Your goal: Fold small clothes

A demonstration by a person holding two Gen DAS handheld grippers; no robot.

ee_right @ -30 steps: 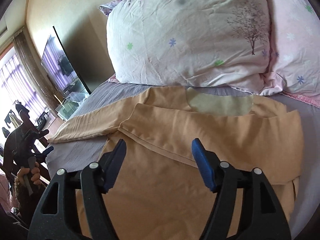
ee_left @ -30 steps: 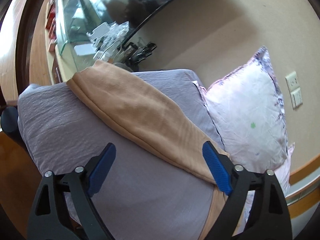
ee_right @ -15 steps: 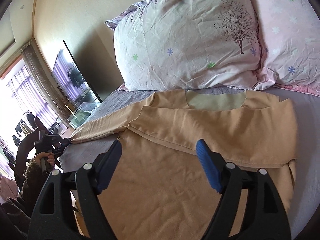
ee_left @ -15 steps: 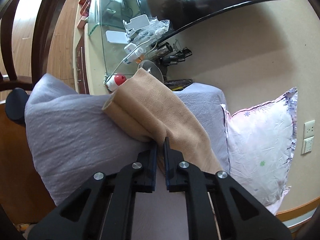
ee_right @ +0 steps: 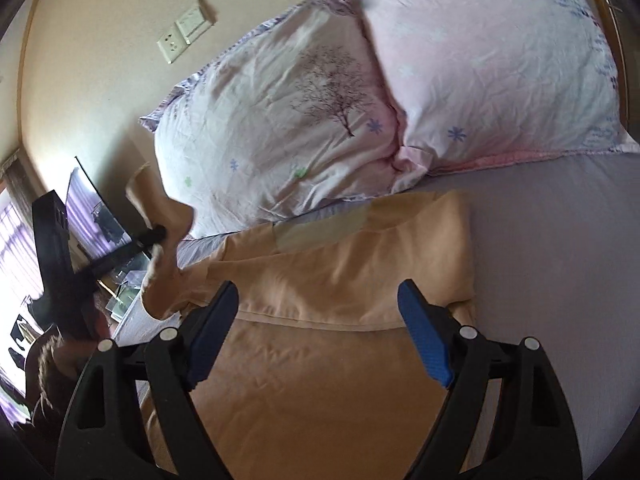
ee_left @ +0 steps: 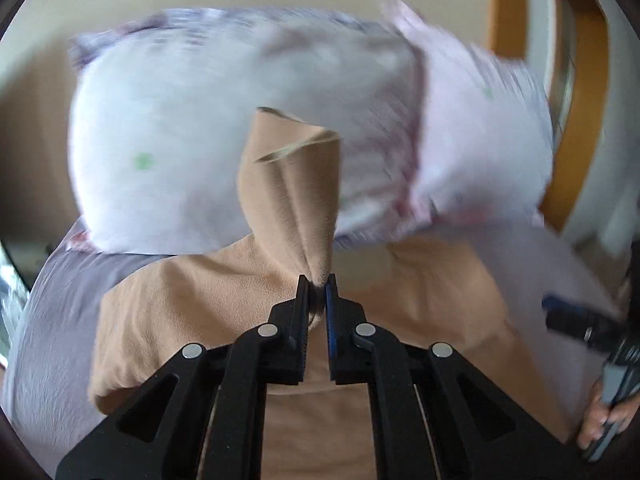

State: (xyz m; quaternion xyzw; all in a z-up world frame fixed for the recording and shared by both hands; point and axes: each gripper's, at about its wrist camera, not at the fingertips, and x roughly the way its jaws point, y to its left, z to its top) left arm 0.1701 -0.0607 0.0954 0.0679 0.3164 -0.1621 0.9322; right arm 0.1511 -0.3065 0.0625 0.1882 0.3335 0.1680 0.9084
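The left gripper (ee_left: 318, 280) had its jaws pinching the sleeve (ee_left: 294, 184) lifted above the shirt (ee_right: 320, 380), while the right gripper (ee_right: 320, 336) hovered, jaws spread.

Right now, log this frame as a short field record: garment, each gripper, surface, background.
garment: tan top, flat on the bed, one sleeve lifted
left gripper: shut on the sleeve, raised above the top
right gripper: open, over the top, gripping nothing
surface: grey bedsheet
background: two floral pillows by the wall
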